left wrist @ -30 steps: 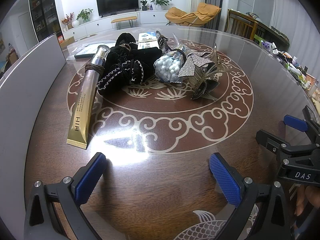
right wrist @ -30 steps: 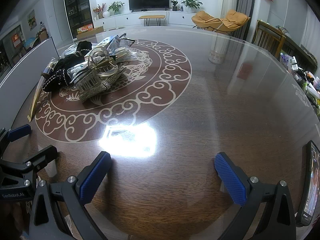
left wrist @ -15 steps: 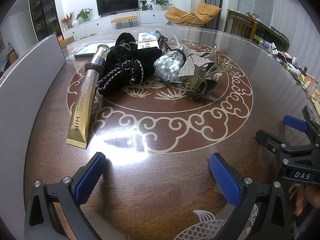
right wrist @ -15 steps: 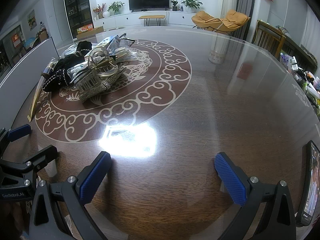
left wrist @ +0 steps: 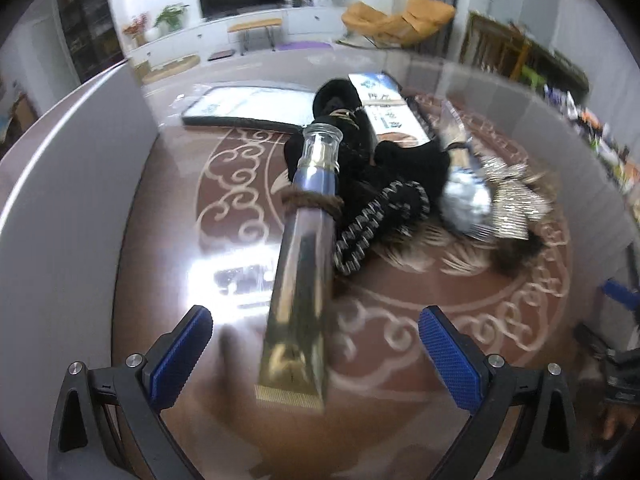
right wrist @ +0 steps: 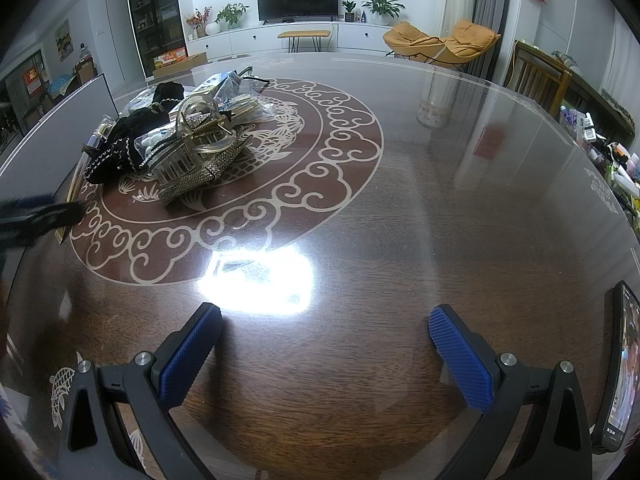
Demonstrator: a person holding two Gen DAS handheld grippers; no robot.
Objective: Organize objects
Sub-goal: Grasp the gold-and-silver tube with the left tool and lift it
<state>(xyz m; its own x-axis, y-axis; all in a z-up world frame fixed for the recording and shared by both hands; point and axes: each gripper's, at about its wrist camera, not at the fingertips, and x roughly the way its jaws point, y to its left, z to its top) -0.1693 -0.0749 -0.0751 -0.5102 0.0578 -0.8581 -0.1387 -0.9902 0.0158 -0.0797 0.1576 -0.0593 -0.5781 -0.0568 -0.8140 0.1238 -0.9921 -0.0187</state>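
Observation:
A long gold cosmetic tube [left wrist: 301, 292] with a clear cap lies on the round wooden table [left wrist: 168, 240], pointing straight away from my left gripper [left wrist: 314, 354]. That gripper is open, its blue pads on either side of the tube's flat end, not touching it. Beyond the tube sit black scrunchies [left wrist: 384, 184], a bag of white beads [left wrist: 466, 196] and a rhinestone hair claw [left wrist: 516, 200]. My right gripper [right wrist: 326, 350] is open over bare table at the near edge, far from the pile [right wrist: 176, 148]. The left gripper's dark, blurred tip [right wrist: 36, 216] shows at the right wrist view's left edge.
A grey panel [left wrist: 60, 208] stands along the table's left side. A dark-framed flat pack [left wrist: 244, 106] and a printed box [left wrist: 386, 108] lie behind the pile. A phone [right wrist: 620, 368] lies at the table's right edge near my right gripper. Chairs stand beyond the far right rim.
My left gripper has moved forward and left, so the gold tube's end now lies between its open fingers. The right gripper has not moved.

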